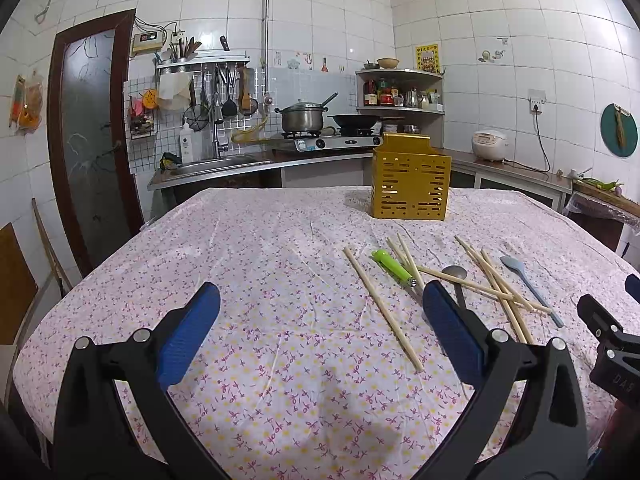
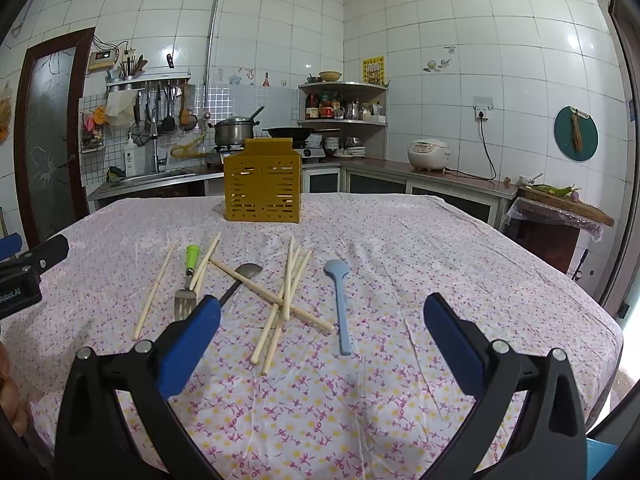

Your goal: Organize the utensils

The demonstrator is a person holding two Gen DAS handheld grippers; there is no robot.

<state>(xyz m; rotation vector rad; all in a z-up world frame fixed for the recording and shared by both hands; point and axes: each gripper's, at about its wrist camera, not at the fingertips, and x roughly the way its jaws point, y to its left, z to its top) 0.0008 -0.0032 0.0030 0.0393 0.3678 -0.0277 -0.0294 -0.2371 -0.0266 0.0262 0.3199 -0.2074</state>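
One blue spoon (image 2: 338, 304) lengthwise (bowl toward yellow holder (image 2: 262, 182)).

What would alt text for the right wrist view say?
Open right gripper hovers over a floral tablecloth strewn with wooden chopsticks, a blue spoon, a dark spoon and a green-handled fork. A yellow perforated holder stands behind them.

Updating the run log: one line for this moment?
left gripper open, empty | right gripper open, empty | yellow perforated utensil holder upright | wooden chopsticks, blue plastic spoon on tablecloth
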